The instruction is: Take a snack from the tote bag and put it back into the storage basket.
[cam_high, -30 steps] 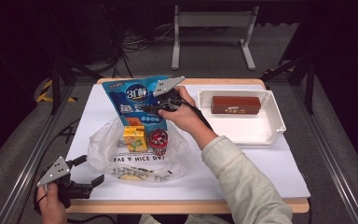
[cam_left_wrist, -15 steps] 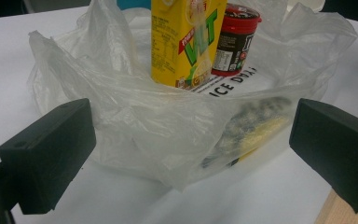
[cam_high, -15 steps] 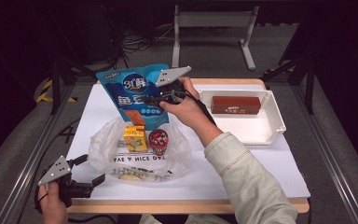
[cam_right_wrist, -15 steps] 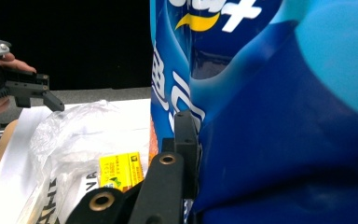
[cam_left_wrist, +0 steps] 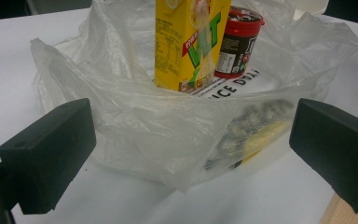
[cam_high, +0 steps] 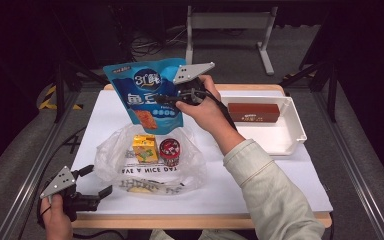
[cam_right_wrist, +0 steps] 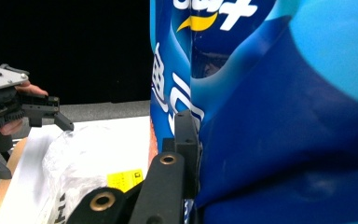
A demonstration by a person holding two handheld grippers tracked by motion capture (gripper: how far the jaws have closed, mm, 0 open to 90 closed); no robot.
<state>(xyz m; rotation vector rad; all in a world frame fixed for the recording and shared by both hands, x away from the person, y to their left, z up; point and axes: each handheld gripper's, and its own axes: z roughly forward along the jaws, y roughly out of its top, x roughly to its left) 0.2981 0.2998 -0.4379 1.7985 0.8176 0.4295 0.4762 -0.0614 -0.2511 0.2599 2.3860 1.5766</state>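
high view: the blue snack bag (cam_high: 150, 95) is held upright, long axis vertical, above the clear plastic bag (cam_high: 147, 160), pinched at its 3 o'clock edge by the right gripper (cam_high: 172, 100). the white tray (cam_high: 287, 135) with the brown box (cam_high: 253, 112) lies at 3 o'clock, the likely drop. the left gripper (cam_high: 97, 182) is parked at 7 o'clock.

left gripper view: jaws are spread wide, nothing gripped; the yellow carton (cam_left_wrist: 186, 42) and red-lidded cup (cam_left_wrist: 237, 42) are seen at 12 o'clock.

right gripper view: jaws are clamped on the snack bag's edge.
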